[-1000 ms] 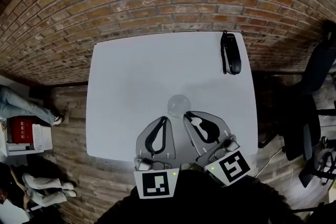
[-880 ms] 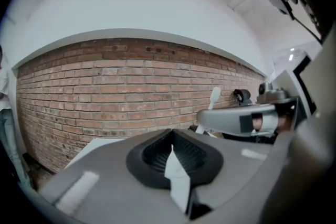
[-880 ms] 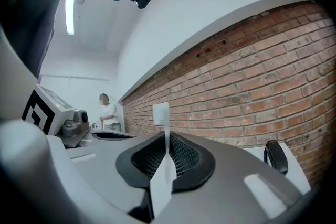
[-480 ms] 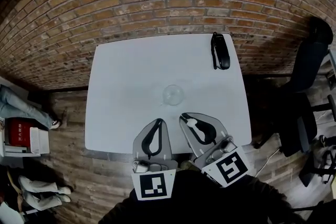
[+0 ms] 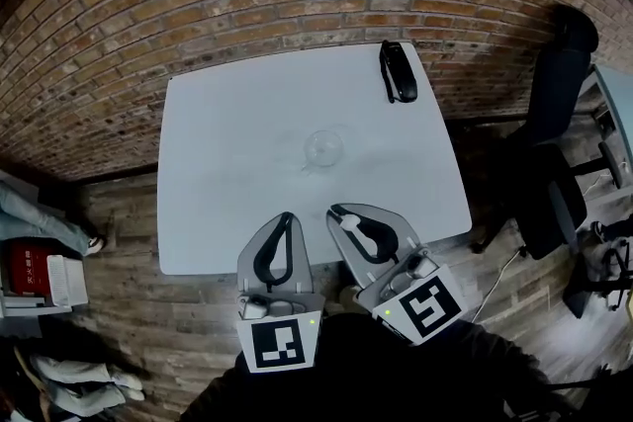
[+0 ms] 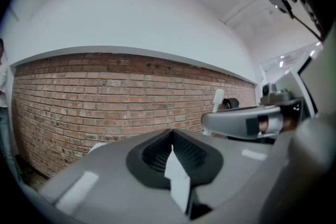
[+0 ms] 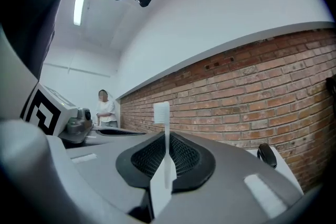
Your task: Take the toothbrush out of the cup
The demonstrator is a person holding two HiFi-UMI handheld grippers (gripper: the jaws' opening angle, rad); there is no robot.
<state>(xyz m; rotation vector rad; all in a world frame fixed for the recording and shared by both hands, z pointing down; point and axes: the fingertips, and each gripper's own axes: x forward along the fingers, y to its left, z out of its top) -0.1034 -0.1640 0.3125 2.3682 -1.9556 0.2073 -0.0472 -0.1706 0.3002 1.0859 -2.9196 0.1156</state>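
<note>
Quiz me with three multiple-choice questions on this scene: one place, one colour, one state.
1. Where does the clear cup stand? A on the white table; B on the floor; C in a gripper.
2. What colour is the toothbrush? A red; B white; C black.
3. What is the right gripper doing? A standing open; B gripping the toothbrush; C gripping the cup.
Answers: 1 A, it stands mid-table; 2 B, its head and handle show white; 3 B, its jaws clamp the handle.

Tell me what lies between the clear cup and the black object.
Nothing; the head view shows only bare table between the cup and the black object.
</note>
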